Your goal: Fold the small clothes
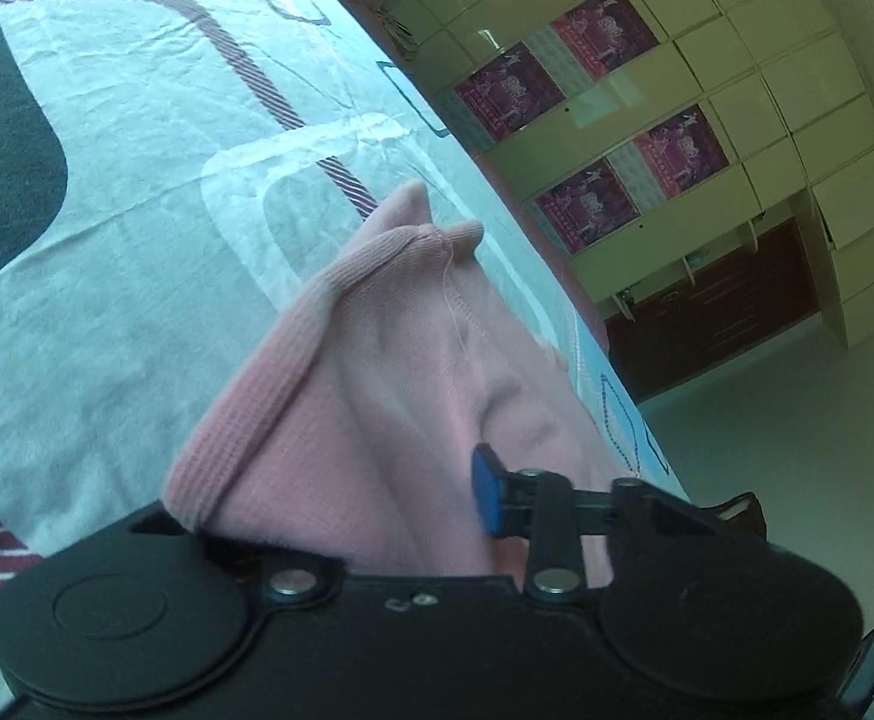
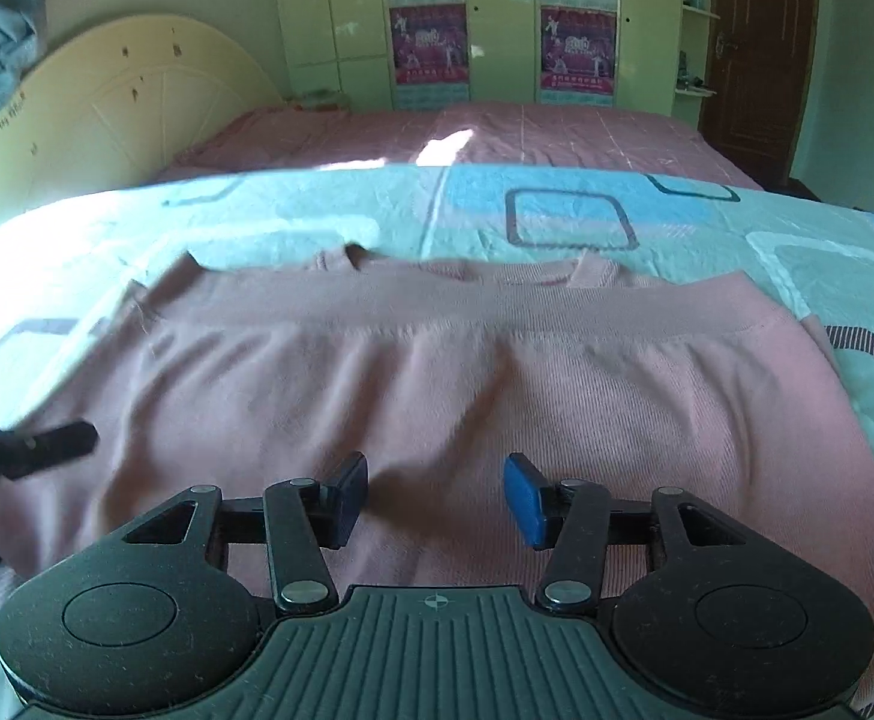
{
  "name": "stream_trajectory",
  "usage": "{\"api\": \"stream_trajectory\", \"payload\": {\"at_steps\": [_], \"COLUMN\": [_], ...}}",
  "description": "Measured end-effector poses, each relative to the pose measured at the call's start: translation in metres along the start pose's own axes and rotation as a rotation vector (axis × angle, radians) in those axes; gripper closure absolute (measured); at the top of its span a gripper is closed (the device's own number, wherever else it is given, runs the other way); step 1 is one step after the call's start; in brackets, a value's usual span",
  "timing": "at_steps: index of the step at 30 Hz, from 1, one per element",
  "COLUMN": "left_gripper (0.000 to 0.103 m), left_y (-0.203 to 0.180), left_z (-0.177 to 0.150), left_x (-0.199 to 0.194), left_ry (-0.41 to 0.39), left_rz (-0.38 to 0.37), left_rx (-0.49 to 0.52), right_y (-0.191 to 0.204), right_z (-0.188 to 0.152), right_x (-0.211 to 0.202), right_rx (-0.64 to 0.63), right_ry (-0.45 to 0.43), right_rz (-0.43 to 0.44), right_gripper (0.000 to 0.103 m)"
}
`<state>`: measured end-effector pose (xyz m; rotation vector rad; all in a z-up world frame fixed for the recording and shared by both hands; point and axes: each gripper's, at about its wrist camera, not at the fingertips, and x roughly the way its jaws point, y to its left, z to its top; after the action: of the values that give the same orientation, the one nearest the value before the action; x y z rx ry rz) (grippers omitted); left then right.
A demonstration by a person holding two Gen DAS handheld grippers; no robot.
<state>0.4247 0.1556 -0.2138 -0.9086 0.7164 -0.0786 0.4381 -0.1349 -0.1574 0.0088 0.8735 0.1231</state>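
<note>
The left gripper [image 1: 413,504] has pink knit fabric bunched between its jaws: only the blue pad of one finger [image 1: 487,498] shows, pressed against the cloth, while the other finger is buried under the fold, so the jaws stand narrow and clamped on the pink garment [image 1: 389,396]. From that grip the cloth rises ahead of the gripper in a peaked fold, its ribbed hem [image 1: 269,396] running up the near side to a pinched tip. Beyond and to both sides of the fold lies the patterned bedsheet [image 1: 113,192], pale with dark and striped curving bands. Past the bed's edge, far ahead, stands a pale green cabinet wall [image 1: 766,90] whose door panels carry pink posters [image 1: 607,24]; what the closed compartments hold cannot be seen. The right gripper [image 2: 437,495] hangs just above the same garment [image 2: 496,372] with its jaws about half apart, nothing between the pads, the dark left finger [image 2: 350,495] and the blue right pad [image 2: 523,498] both clear of the cloth. Ahead of it the garment lies spread flat on the sheet [image 2: 568,204], its ribbed hem [image 2: 496,300] running straight across with a neckline edge just beyond it. At the left edge of this view part of the other gripper [image 2: 29,450] reaches over the cloth. Farther off are a pink mattress cover [image 2: 496,132], a cream headboard [image 2: 119,96] leaning at the left, and a brown door [image 2: 754,54] at the right.
</note>
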Motion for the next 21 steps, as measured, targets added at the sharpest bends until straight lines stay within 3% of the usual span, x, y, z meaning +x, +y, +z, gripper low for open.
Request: {"api": "stream_trajectory", "payload": {"at_steps": [2,5,8,13,18,21], "left_gripper": [0.088,0.089,0.089,0.09,0.092,0.091], "left_y": [0.009,0.005,0.005,-0.011,-0.055,-0.103], "left_z": [0.002,0.002,0.002,-0.002,-0.004,-0.009], "left_x": [0.004,0.002,0.002,-0.008,-0.018,-0.015], "left_ry": [0.001,-0.008,-0.017,-0.054,-0.107,-0.121], "left_rz": [-0.017,-0.011,-0.008,0.032,0.05,0.044], "left_rx": [-0.049,-0.016,-0.03,0.04,0.212,0.368], "right_y": [-0.001,-0.004,-0.002,-0.008,-0.025,-0.048], "right_z": [-0.007,-0.003,-0.009,-0.002,0.003,0.006], "right_x": [0.004,-0.004,0.005,0.006,-0.007,-0.017], "right_rx": [-0.007,0.029,-0.002,-0.014,0.041,0.101], "right_ry": [-0.016,-0.034,-0.03,-0.005,-0.05,-0.067], "right_rz": [-0.005,0.016,0.0,0.037,0.084,0.129], "right_gripper": [0.053,0.053,0.052,0.049,0.048,0.048]}}
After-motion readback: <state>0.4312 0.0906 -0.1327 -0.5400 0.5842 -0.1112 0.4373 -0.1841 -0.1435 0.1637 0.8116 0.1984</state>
